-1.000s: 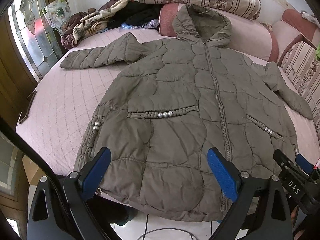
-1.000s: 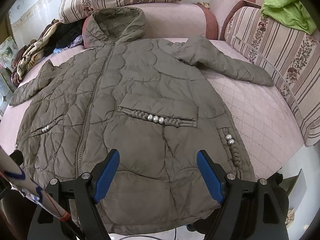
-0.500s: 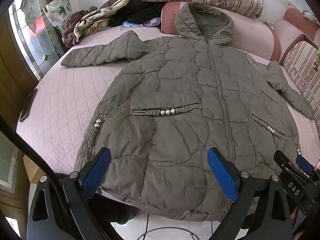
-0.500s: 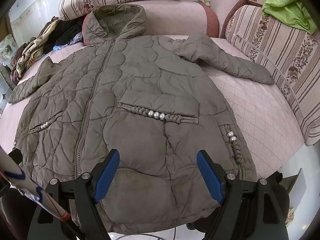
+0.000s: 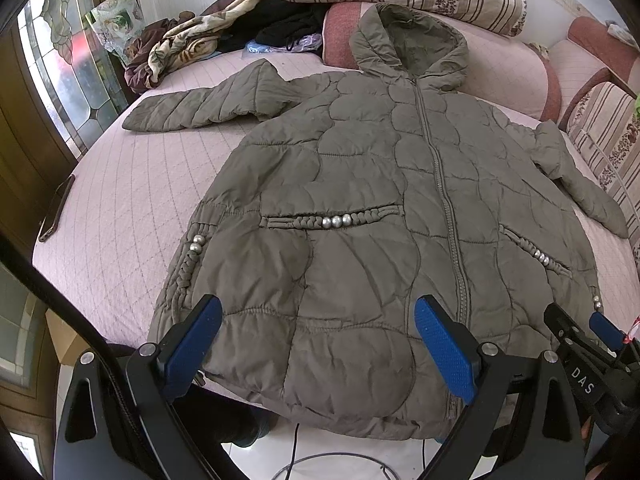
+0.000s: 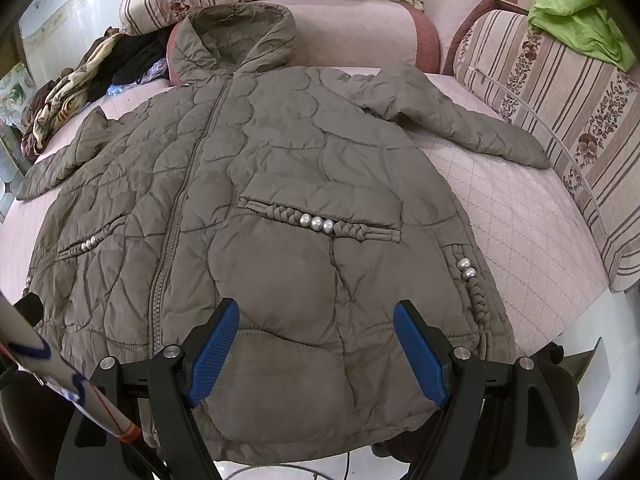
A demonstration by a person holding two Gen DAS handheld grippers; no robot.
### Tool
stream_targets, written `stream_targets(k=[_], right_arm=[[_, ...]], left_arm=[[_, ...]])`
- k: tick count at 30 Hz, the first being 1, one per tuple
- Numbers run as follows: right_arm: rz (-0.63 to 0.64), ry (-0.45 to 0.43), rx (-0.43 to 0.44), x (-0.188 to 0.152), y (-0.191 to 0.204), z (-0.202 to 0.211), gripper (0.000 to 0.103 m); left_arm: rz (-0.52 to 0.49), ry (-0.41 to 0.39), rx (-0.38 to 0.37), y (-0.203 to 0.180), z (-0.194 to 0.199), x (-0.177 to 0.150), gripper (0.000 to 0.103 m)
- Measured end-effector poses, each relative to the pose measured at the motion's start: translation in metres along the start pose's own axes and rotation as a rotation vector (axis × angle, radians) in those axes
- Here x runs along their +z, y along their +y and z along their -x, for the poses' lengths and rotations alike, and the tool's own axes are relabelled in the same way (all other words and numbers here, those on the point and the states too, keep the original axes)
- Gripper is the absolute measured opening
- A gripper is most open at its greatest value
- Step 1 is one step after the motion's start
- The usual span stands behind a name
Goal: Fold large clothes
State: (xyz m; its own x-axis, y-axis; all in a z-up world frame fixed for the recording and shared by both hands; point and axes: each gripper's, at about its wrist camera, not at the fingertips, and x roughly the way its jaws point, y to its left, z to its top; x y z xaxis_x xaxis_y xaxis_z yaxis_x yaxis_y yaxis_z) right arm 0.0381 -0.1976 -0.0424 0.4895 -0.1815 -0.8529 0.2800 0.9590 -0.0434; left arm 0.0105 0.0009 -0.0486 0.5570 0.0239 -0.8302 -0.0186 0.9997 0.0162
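The round bed [image 5: 120,208], with its pink quilted cover, carries the whole job, and it is the first hazard. Its near edge curves away just under the fingers, so anything dragged toward the person can slide off onto the tiled floor.

The olive quilted hooded coat [image 5: 360,208] lies face up and zipped. Its hood rests against the pink bolster [image 6: 360,28] far beyond the fingers, both sleeves are spread out to either side, and the hem hangs over the edge directly below both grippers. The filling is thick and puffy, so any fold is likely to spring back open, and a shallow pinch would probably catch only the slippery outer shell and let go.

The left sleeve [image 5: 200,104] lies far ahead and to the left of the left fingers, which makes it a long reach, and the cuff may trail.

The left gripper [image 5: 316,344] hovers above the hem with its jaws spread wide and nothing between them. The right gripper [image 6: 316,348] hovers likewise, gaping and empty. The two stand close together, so they could knock into each other.

The beaded braid trim [image 6: 316,224] on the pocket just ahead of the right fingers could snag a pad.
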Motion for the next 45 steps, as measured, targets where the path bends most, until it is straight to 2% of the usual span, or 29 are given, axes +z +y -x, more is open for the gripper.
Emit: stream_targets(k=[14, 20, 22, 27, 30, 31, 32, 33, 34, 35, 38, 39, 43, 45], right_arm=[[0.013, -0.024, -0.003, -0.003, 0.004, 0.014, 0.083], [0.020, -0.038, -0.007, -0.005, 0.007, 0.022, 0.084], [0.022, -0.039, -0.011, -0.007, 0.007, 0.024, 0.084], [0.018, -0.046, -0.031, -0.009, 0.005, 0.025, 0.084], [0.021, -0.039, -0.035, -0.009, 0.007, 0.023, 0.084], [0.024, -0.037, -0.035, -0.009, 0.008, 0.022, 0.084], [0.030, -0.036, -0.035, -0.009, 0.010, 0.022, 0.084], [0.036, -0.035, -0.035, -0.009, 0.012, 0.021, 0.084], [0.043, -0.034, -0.034, -0.009, 0.014, 0.021, 0.084], [0.051, -0.033, -0.034, -0.009, 0.017, 0.020, 0.084], [0.074, -0.037, -0.041, -0.009, 0.023, 0.020, 0.084], [0.077, -0.036, -0.044, -0.009, 0.024, 0.019, 0.084], [0.084, -0.032, -0.048, -0.007, 0.026, 0.018, 0.084], [0.090, -0.028, -0.051, -0.006, 0.027, 0.016, 0.084]], left_arm=[[0.003, -0.044, 0.009, 0.005, 0.017, -0.006, 0.097], [0.013, -0.048, 0.014, 0.020, 0.019, -0.003, 0.097], [0.031, -0.039, 0.033, 0.034, 0.013, 0.000, 0.097], [0.148, -0.031, 0.106, 0.100, -0.016, 0.008, 0.097], [0.176, -0.018, 0.112, 0.133, -0.041, 0.012, 0.096], [0.185, 0.019, 0.098, 0.146, -0.056, 0.013, 0.090], [0.192, 0.056, 0.070, 0.154, -0.067, 0.013, 0.070], [0.203, 0.101, 0.030, 0.160, -0.077, 0.013, 0.059], [0.239, 0.143, -0.049, 0.168, -0.088, 0.012, 0.057], [0.265, 0.144, -0.088, 0.171, -0.089, 0.010, 0.052], [0.223, 0.149, -0.120, 0.163, -0.085, 0.008, 0.037], [0.197, 0.165, -0.107, 0.156, -0.085, 0.004, 0.035], [0.065, 0.107, 0.019, 0.132, -0.073, -0.012, 0.035], [0.038, 0.099, 0.055, 0.127, -0.064, -0.015, 0.035]])
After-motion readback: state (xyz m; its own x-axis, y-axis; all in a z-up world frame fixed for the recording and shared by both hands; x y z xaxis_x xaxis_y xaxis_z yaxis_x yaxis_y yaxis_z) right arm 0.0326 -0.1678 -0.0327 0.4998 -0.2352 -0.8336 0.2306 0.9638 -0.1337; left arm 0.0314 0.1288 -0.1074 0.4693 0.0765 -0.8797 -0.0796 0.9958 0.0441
